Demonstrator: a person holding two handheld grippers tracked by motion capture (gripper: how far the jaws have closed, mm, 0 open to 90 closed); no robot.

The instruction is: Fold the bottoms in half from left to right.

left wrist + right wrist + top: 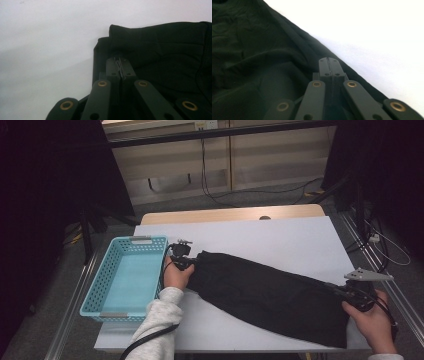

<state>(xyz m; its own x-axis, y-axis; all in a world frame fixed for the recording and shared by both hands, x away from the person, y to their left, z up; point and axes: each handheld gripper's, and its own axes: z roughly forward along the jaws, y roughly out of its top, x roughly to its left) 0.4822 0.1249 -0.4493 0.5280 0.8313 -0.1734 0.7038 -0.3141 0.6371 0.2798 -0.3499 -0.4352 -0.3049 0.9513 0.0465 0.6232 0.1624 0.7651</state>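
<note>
Black garment (pixel 270 292), soft and limp, stretched in a long folded band from centre-left to lower right of the high view on the white worktop (pixel 280 237), beside the blue basket (pixel 127 275). Pinched at each end: left gripper (pixel 186 262) clamped on one hem, right gripper (pixel 350 295) clamped on the other. Likely light but floppy, prone to sagging mid-span; best held by the hems.

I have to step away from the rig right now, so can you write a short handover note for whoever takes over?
Left gripper: jaws shut at the end of the black garment nearest the basket; whether cloth is pinched is unclear.
Right gripper: jaws shut at the garment's other end, near the table's right edge.
Garment lies stretched out long between both.
Blue basket stands left of it with nothing in it.
Likely left: fold the garment and put it in the basket.
</note>
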